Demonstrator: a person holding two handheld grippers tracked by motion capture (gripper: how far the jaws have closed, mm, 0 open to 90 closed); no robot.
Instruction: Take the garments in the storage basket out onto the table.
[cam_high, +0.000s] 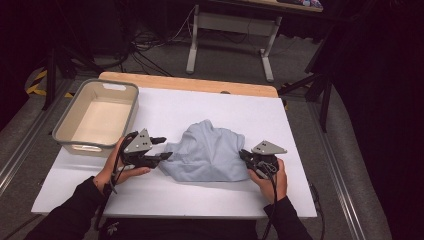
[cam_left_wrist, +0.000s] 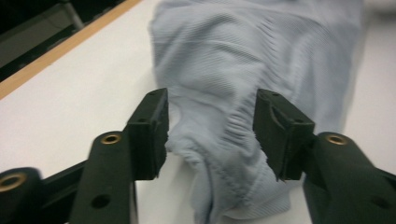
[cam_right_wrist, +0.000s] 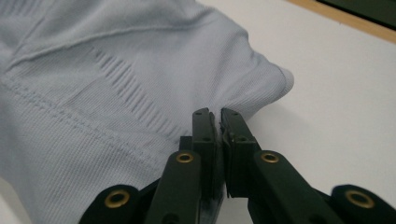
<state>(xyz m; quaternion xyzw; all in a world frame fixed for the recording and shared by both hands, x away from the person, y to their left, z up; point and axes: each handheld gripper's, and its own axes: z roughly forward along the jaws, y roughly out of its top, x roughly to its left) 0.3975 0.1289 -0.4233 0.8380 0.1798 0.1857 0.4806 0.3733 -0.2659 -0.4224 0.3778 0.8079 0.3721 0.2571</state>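
Black fingers (cam_right_wrist: 219, 135) pinch ribbed pale-blue cloth (cam_high: 207, 152); rumpled, soft folds.

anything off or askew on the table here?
Only the pale blue garment: it lies bunched in a heap mid-table, not flat. The grey bin overhangs the table's left edge slightly. No spills or damage visible.

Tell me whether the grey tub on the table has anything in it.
Empty: the high view shows the grey tub's bare pale floor, with nothing lying inside it.
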